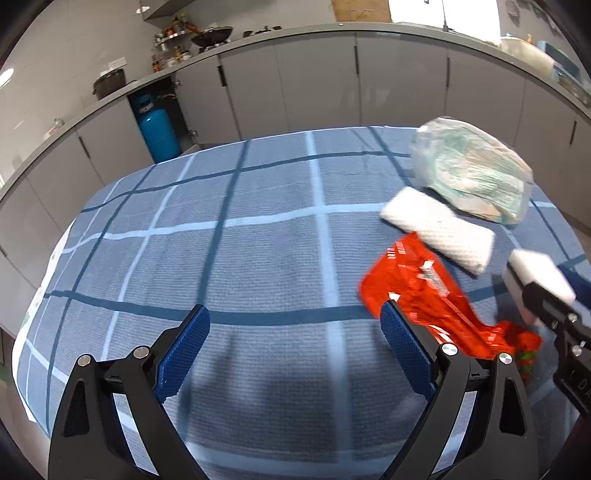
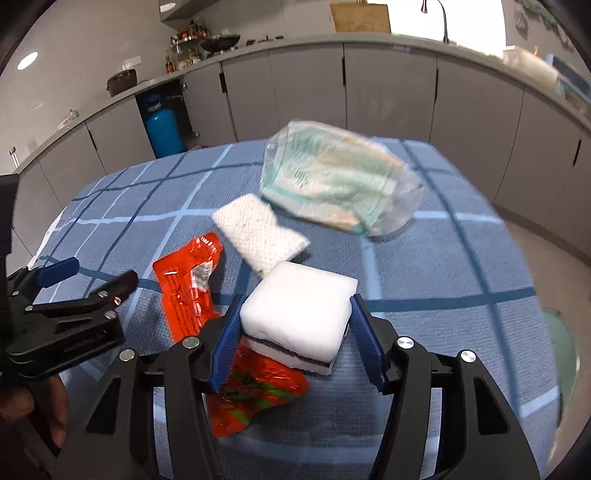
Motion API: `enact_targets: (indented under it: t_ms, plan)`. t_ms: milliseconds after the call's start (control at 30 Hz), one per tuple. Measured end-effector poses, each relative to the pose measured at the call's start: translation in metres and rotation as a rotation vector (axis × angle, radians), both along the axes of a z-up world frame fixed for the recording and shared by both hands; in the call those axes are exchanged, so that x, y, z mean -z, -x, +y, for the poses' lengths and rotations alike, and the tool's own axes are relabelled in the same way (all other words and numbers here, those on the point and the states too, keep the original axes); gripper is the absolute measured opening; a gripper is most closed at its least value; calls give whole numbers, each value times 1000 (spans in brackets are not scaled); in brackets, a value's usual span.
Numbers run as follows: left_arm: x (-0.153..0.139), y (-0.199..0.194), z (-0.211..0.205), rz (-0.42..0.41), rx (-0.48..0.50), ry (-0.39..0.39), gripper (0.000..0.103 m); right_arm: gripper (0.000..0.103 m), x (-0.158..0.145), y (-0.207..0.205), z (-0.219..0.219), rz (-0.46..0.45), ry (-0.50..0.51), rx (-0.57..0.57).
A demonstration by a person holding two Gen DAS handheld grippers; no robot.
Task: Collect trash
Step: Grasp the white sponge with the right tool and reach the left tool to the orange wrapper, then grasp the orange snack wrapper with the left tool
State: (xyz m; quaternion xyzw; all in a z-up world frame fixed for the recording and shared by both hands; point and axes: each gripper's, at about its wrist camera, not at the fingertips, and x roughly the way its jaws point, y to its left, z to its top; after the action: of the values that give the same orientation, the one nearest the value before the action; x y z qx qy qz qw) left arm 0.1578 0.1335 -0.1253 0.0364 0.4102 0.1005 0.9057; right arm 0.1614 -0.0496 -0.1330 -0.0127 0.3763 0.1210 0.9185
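The right gripper (image 2: 295, 332) clamps a white sponge block (image 2: 299, 314) between its blue pads above a blue checked tablecloth (image 2: 443, 277). Just left of it lies an orange-red wrapper (image 2: 188, 288); ahead sit a folded paper towel (image 2: 260, 230) and, farther on, a clear plastic bag (image 2: 336, 181). The left gripper (image 1: 295, 343) hangs empty, jaws spread wide, the wrapper just beyond its right finger.

Grey cabinets (image 2: 306, 88) under a curved countertop (image 1: 295, 31), a blue gas cylinder (image 2: 164, 129), bright window (image 1: 443, 11).
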Motion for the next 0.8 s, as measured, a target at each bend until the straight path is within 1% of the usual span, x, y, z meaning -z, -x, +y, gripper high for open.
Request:
enact_targets:
  t_ms: [133,233,300,333,467,533,600,733,800]
  plan:
    - [-2,-1,-22,11,31,20,92,57,-4,8,-23,-44,59,55]
    - [-4,-4,-39,21,35,39,92,57,-2,13,-45,-53,88,95]
    - [-4,-9,-52,33,35,57,92,57,2,15,-61,-53,79,119]
    - [-4,-11,-56,37,34,60,95,57,3,16,-69,-53,69,128]
    - [2,-20,-79,61,19,41,96,57,6,18,-86,-58,46,147]
    - [11,-24,-89,93,20,21,96,57,7,20,-91,-61,34,148]
    - [18,-25,-94,116,15,1,96,57,8,21,-96,-63,20,145]
    - [19,-18,-92,115,15,-6,96,57,12,21,-103,-57,-2,144]
    - [22,-16,-89,131,13,-5,96,57,13,20,-105,-52,-12,145]
